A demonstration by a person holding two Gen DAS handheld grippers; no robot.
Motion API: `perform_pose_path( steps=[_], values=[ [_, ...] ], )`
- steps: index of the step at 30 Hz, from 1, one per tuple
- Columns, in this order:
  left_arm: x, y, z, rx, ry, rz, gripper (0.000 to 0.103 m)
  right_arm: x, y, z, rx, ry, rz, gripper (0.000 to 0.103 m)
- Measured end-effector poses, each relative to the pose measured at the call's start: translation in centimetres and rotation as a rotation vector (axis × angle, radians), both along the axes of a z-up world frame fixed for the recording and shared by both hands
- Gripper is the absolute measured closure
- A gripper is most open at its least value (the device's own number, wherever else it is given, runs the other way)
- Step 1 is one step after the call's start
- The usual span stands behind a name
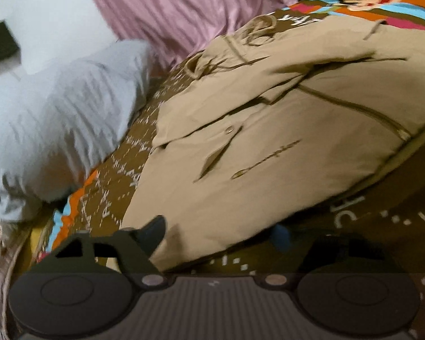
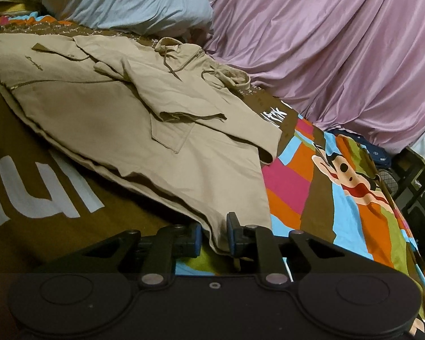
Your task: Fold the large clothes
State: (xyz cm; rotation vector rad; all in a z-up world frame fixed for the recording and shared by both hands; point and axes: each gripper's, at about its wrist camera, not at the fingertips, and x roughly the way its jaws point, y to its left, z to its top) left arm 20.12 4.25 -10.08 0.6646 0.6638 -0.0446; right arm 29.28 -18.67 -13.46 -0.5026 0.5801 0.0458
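Note:
A beige hooded zip jacket (image 1: 269,155) lies spread on the bed, one sleeve folded across its chest. In the left wrist view my left gripper (image 1: 216,233) stands wide at the jacket's near hem. Its left finger (image 1: 154,231) touches the cloth edge, and the blue-padded right finger (image 1: 280,235) is partly hidden by cloth. The picture is blurred there and I see no clear pinch. In the right wrist view the jacket (image 2: 113,113) runs away to the left. My right gripper (image 2: 214,238) has its blue pads close together on the hem's near corner.
The patterned brown and striped bedspread (image 2: 311,184) covers the bed. A pale blue pillow (image 2: 121,0) lies beyond the hood, and pink satin cloth (image 2: 340,56) is heaped at the far side. Dark furniture (image 2: 419,198) stands past the bed's right edge.

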Motion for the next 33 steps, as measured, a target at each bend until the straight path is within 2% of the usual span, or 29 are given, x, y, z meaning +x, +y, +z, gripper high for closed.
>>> perform_pose_path(
  steps=[1,3,5,8,10,12,16,20,27,33],
  values=[
    [-0.1,-0.3,-0.2,0.007,0.0,-0.023,0.045,-0.1,0.0,0.0,-0.002,-0.003,-0.001,0.084],
    [-0.3,-0.9,-0.6,0.027,0.001,-0.065,0.057,-0.2,0.2,0.0,-0.006,-0.013,-0.003,0.085],
    [-0.3,-1.3,-1.0,0.058,-0.007,-0.082,0.064,-0.3,0.2,0.0,-0.008,-0.023,-0.001,0.087],
    [-0.3,-1.4,-1.0,0.054,-0.016,-0.1,0.078,-0.6,0.5,0.1,-0.02,-0.046,0.003,0.091],
    [-0.5,-1.6,-0.8,0.056,-0.051,-0.114,0.088,-0.9,0.7,0.2,-0.029,-0.063,0.01,0.094],
    [-0.8,-1.8,-0.6,0.063,-0.088,-0.123,0.092,-1.2,0.7,0.3,-0.037,-0.085,0.009,0.095],
    [-0.8,-1.5,0.7,0.021,-0.149,-0.116,0.096,-1.6,0.8,1.3,-0.051,-0.148,0.007,0.098],
    [-1.3,-1.4,2.9,-0.02,-0.18,-0.121,0.097,-2.2,1.3,2.8,-0.117,-0.223,0.027,0.1],
    [-4.8,-1.4,7.3,-0.067,-0.151,-0.168,0.098,-5.6,0.2,7.2,-0.149,-0.301,0.025,0.101],
    [-10.2,-1.2,10.2,-0.084,-0.069,-0.265,0.098,-12.2,-1.1,11.1,-0.224,-0.293,0.052,0.101]
  ],
)
